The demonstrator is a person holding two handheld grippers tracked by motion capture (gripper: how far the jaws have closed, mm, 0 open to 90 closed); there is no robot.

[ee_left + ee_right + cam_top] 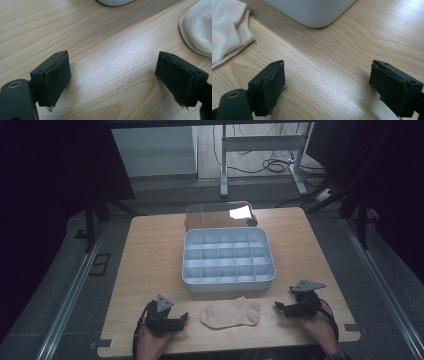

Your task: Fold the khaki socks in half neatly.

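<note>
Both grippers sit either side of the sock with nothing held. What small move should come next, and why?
Probably bring the left gripper in toward the near end of the sock. Both it and the right gripper have jaws wide apart over bare table, the sock lies flat and untouched between them, and the compartment tray behind it is empty.

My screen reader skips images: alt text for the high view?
A sock lies flat on a wooden table between two open grippers, left and right. Behind it sits an empty grey divided box.
</note>
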